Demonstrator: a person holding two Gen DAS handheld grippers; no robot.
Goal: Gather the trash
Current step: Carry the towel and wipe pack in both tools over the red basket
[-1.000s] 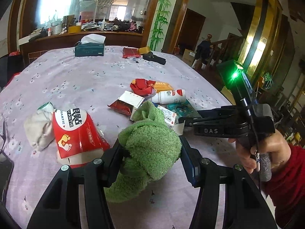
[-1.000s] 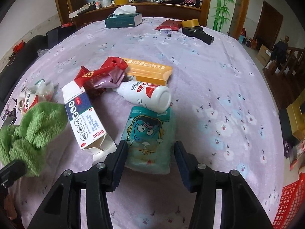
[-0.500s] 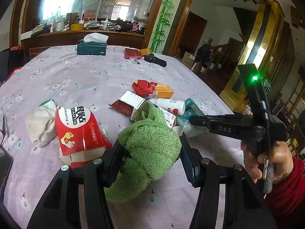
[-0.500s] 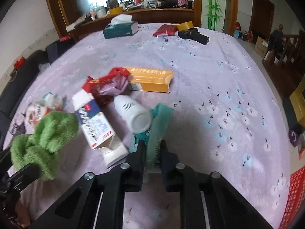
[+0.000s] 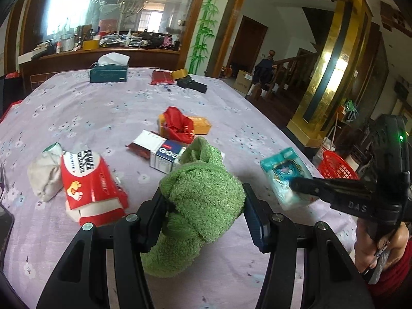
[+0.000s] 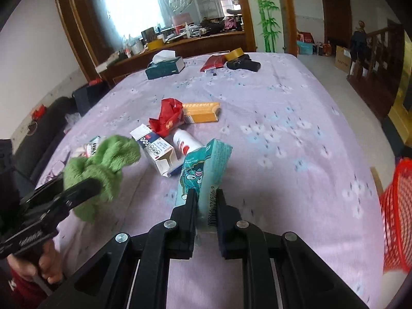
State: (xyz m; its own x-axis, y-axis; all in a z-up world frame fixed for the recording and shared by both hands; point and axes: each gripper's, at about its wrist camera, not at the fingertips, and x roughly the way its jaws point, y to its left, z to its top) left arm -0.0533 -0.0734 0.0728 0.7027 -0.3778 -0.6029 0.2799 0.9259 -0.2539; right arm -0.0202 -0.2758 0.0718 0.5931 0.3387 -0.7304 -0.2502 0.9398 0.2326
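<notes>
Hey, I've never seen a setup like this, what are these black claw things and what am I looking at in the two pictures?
No robot here: a person holds a hand-squeezed two-finger gripper in each hand, each with a wide-angle camera looking along its fingers. One picture comes from the left gripper, closed on a green towel. The other comes from the right gripper, pinching a teal tissue packet lifted off the purple flowered tablecloth. Still lying there: a white bottle, an orange box, a crumpled red wrapper. A red basket stands beside the table.
</notes>
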